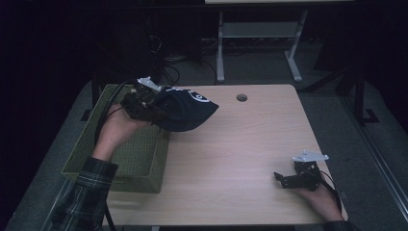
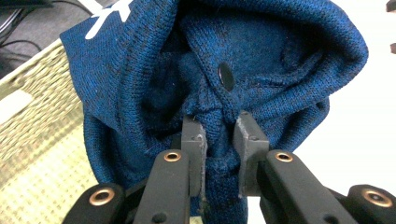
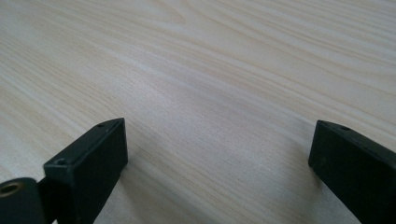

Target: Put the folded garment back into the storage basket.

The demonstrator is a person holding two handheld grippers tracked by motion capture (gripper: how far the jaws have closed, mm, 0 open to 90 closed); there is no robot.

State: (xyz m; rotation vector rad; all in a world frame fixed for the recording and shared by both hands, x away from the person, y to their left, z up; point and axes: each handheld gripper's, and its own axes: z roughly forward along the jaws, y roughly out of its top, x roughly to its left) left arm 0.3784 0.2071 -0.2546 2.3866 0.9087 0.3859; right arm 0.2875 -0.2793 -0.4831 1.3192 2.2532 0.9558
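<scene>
Pinching a bunched fold of the dark blue knit cap (image 2: pixel 224 70), the left gripper's (image 2: pixel 219 140) fingers are holding it above the green basket's (image 1: pixel 139 159) desk-side rim, while the right gripper (image 1: pixel 288 179) is resting spread-fingered far across the desk (image 1: pixel 231 159).

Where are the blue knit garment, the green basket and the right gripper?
Blue knit garment (image 2: pixel 261 60): left gripper view, on the ribbed fabric above the jaws.
Green basket (image 1: pixel 139 154): high view, on its bare woven floor.
Right gripper (image 1: pixel 281 178): high view, between its open jaws.
</scene>
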